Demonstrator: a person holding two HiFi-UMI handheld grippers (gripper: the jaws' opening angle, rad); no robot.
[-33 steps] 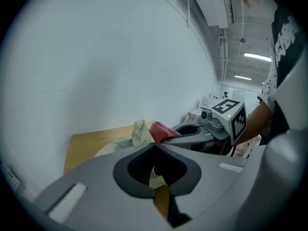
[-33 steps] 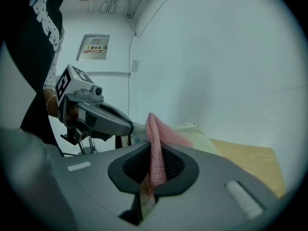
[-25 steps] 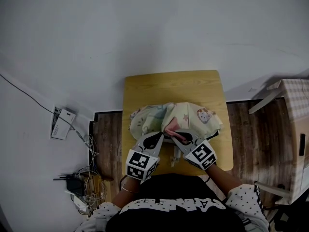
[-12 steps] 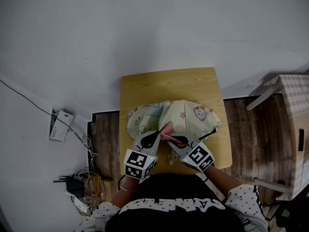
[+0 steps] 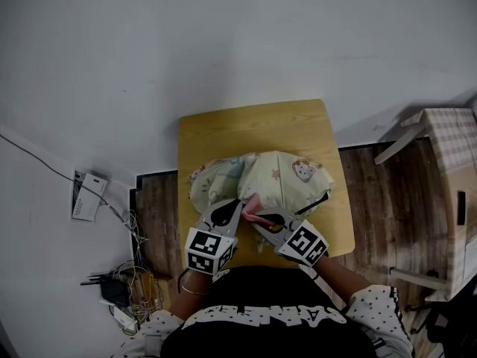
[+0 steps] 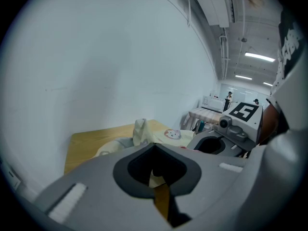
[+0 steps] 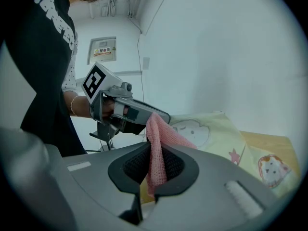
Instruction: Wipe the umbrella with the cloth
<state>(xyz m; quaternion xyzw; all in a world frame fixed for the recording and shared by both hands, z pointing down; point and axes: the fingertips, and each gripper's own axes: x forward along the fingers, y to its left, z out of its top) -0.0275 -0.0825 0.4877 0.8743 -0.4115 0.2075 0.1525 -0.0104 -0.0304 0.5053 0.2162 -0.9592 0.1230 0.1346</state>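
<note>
we look down on a small wooden table (image 5: 253,125) set against a white wall (image 5: 223,36), with dark wood floor (image 5: 373,200) on either side. the umbrella (image 5: 279,174) lies crumpled across the near half of the table, its pale yellow-green canopy printed with cartoon animals and its black strap hanging off the right edge.

both tools meet at the umbrella's near edge. the right gripper (image 5: 253,215) has its jaws clamped on the pink cloth (image 5: 252,203); in the right gripper view the knitted cloth runs up through the recess between the jaws and folds over onto the canopy. the left gripper (image 5: 237,202), just left of it, has its jaws pressed together, and the left gripper view shows a sliver of pale fabric caught between them, which looks to us like the umbrella's edge. the two tips sit almost touching, with the cloth between them.

a cardboard box (image 5: 451,162) stands on the floor far right. a tangle of cables (image 5: 127,286) lies on the floor to the left.
</note>
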